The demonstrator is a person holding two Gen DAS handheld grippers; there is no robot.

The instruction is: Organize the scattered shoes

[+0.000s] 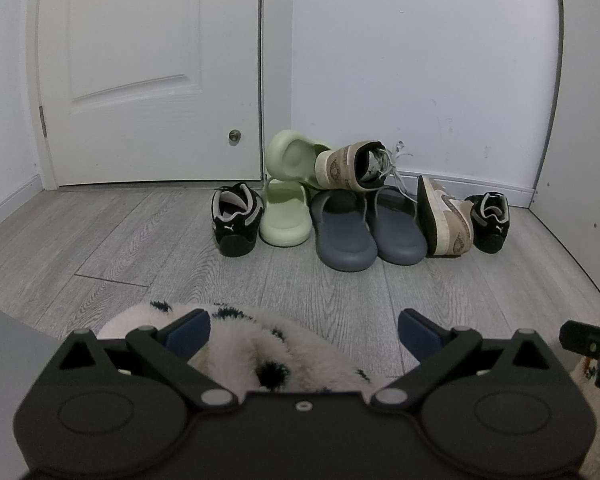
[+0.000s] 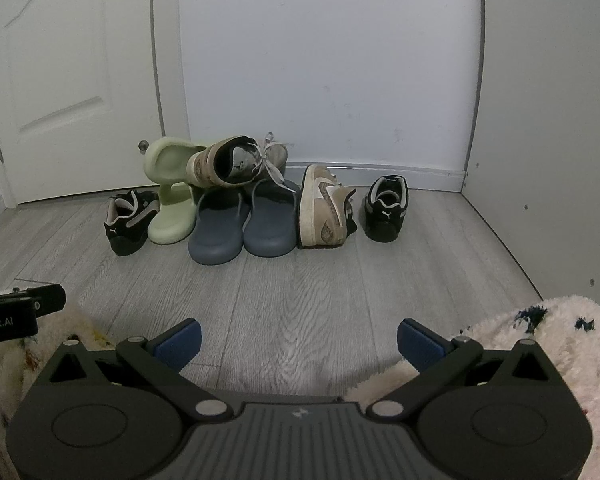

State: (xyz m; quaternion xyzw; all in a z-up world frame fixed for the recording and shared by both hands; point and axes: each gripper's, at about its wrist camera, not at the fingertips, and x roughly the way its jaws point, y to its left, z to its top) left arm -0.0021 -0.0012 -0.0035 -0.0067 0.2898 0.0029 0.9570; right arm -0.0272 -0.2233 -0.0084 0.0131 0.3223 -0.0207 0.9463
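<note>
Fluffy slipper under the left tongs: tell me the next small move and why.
Probably lower the left tongs and close on the fluffy slipper. The jaws stand open astride it, holding nothing, and it lies apart from the shoes by the wall.

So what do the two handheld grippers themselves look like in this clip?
Both match: the left gripper and right gripper have matte black bodies with two round discs, black linkage arms on silver pivot pins, and blue finger pads. The right's body is ribbed around a small logo. White lettering ending "Robot.AI" marks the left gripper's side. No hands or sleeves are visible.
</note>
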